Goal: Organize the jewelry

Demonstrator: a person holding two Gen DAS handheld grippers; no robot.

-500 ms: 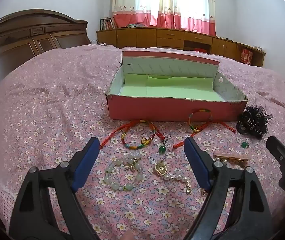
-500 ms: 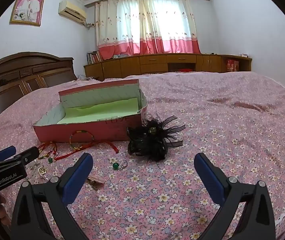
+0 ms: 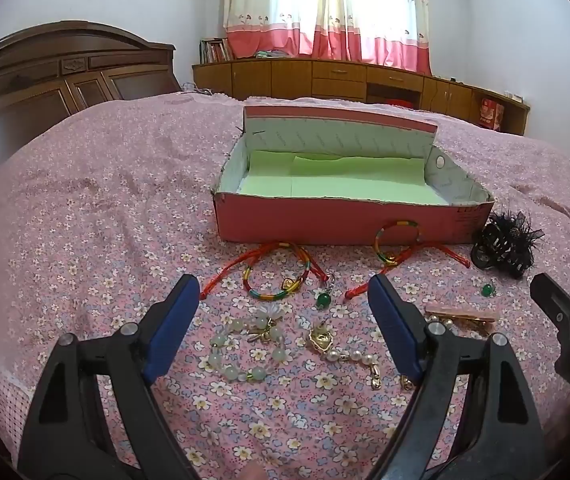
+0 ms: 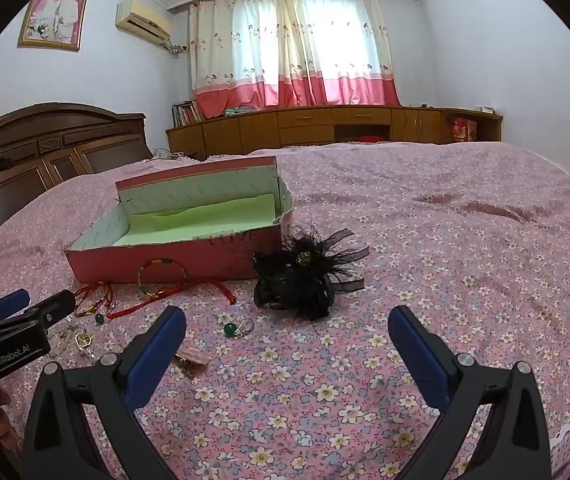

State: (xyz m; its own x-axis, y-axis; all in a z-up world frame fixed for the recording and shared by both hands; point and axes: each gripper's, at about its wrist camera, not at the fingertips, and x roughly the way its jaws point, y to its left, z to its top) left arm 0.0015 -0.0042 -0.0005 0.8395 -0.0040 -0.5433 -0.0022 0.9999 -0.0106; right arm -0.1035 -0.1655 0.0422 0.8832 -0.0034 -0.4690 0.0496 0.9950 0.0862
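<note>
I am holding both grippers over the floral bedspread (image 3: 105, 208), the left gripper (image 3: 283, 304) and the right gripper (image 4: 287, 334) each spread wide with nothing between the pads. The jewelry is lying loose ahead of me: a pale green bead bracelet (image 3: 245, 350) and a pearl bracelet (image 3: 349, 354) between the left pads, a striped bangle (image 3: 277, 280) beyond them, a pink hair clip (image 3: 461, 315) beside the right pad. The black feather hair clip (image 4: 305, 276) is sitting just ahead of the right gripper, touching the pink box (image 3: 341, 224), which is standing open, showing only 1 green lining sheet.
</note>
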